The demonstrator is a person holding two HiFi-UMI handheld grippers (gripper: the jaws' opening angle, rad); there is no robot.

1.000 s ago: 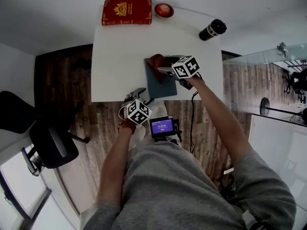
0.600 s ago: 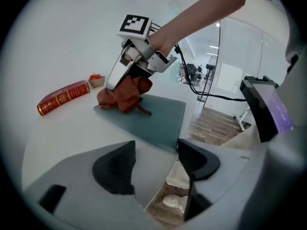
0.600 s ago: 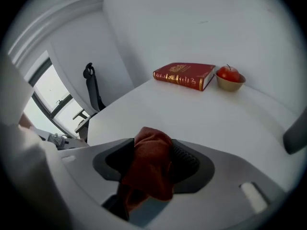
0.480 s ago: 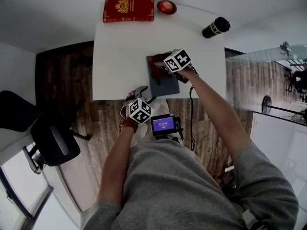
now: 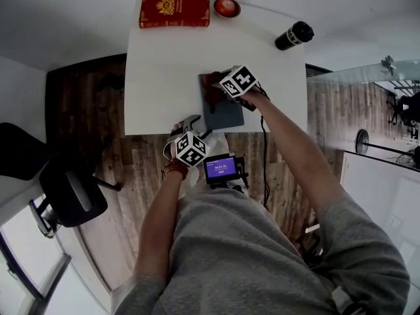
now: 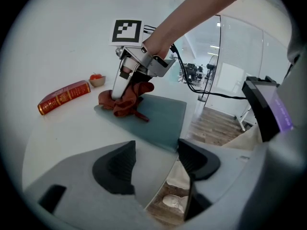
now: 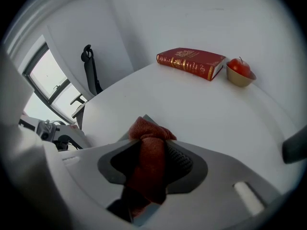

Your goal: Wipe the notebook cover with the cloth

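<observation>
A grey-blue notebook lies near the front edge of the white table. A rust-red cloth is bunched on its far left corner. My right gripper points steeply down onto the cloth. Its jaws have just been closing, and the cloth is now pinched between the pads. My left gripper hovers over the table's front edge just left of the notebook, open with nothing between its fingers.
A red book and a small bowl holding a red fruit sit at the table's far edge. A black bottle lies at the far right. An office chair stands left of the table.
The right gripper has come down and a little left onto the cloth, and its jaws have closed on it. The left gripper has stayed put.
</observation>
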